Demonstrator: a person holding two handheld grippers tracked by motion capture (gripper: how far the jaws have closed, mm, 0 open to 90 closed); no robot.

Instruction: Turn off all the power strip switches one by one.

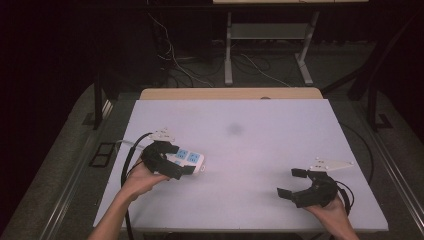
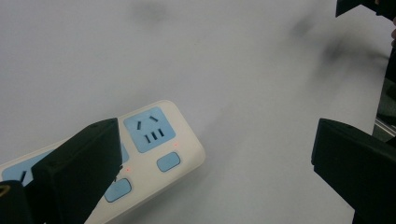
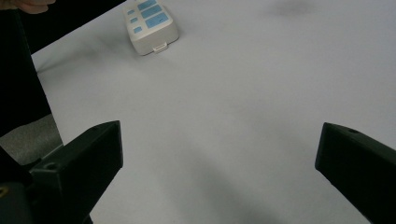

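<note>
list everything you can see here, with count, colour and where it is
power strip: 1, white with blue sockets and buttons, left part of the table, under the left tool
power strip cord: 1, white, runs off the strip toward the table's left edge
table: 1, pale grey top with a wooden far edge, centre
smudge: 1, dark grey, on the table top toward the far side
floor cables: several, white and black, on the floor beyond the table
left tool: 1, black, jaws open over the strip
right tool: 1, black, jaws open, near right of the table
hands: 2, one holding each tool

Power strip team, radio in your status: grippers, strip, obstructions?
Left gripper open over power strip. Right gripper open, apart. Strip flat on table. Nothing between.
</note>
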